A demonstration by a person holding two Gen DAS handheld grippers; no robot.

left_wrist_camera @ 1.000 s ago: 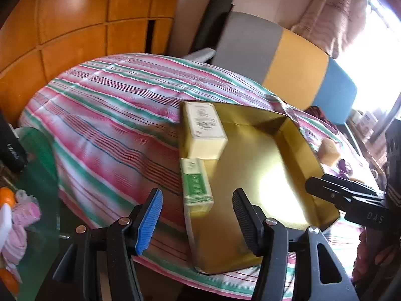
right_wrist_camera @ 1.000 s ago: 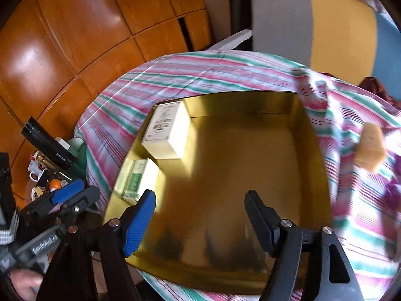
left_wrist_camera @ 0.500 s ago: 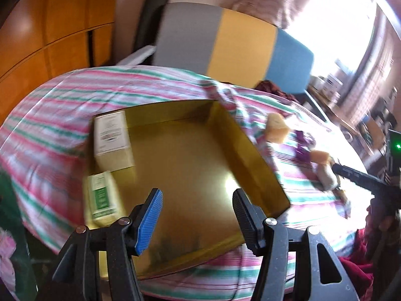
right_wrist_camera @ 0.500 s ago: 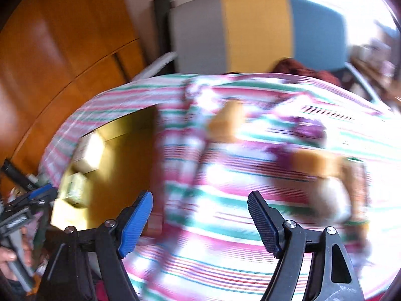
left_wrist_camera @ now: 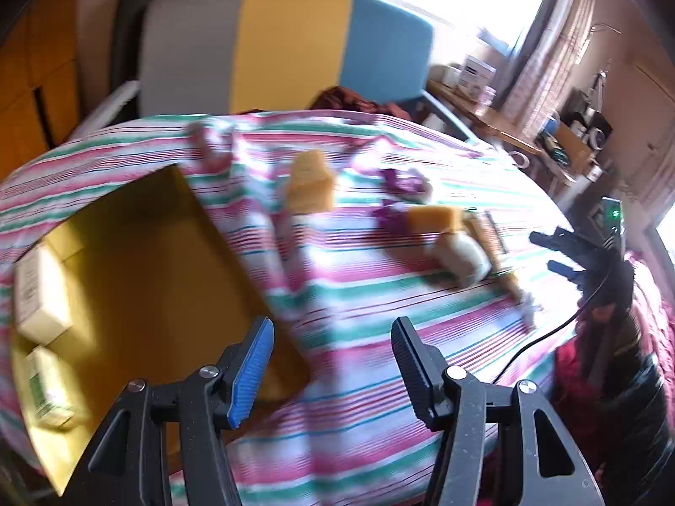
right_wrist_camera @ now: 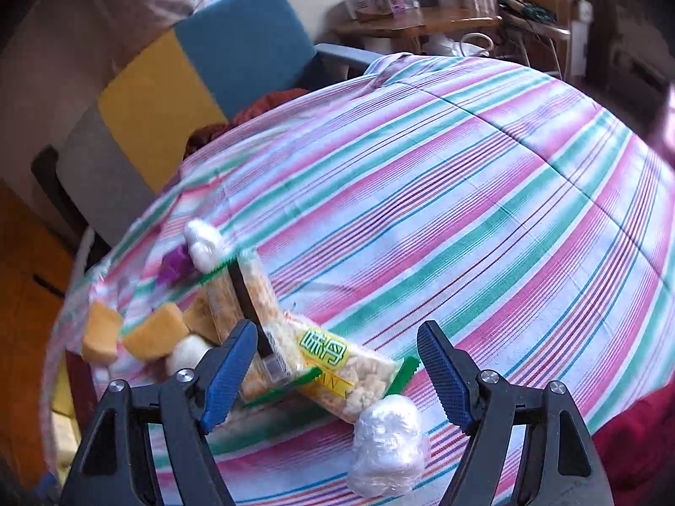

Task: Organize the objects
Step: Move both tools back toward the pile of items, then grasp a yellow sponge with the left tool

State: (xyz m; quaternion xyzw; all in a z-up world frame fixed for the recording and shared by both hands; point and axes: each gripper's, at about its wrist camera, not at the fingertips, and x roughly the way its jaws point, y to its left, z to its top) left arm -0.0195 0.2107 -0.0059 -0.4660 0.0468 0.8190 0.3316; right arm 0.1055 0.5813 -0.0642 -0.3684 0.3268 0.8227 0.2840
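Where stripes crease, crinkly snack packet (right_wrist_camera: 337, 373), foil-wrapped lump (right_wrist_camera: 386, 451).

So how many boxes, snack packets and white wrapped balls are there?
Boxes: 2
Snack packets: 2
White wrapped balls: 3
Total: 7

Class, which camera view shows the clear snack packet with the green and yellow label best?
The right wrist view: the snack packet lies close, sharp, label visible, ahead of the right gripper. The left wrist view shows it only as a distant, blurred strip.
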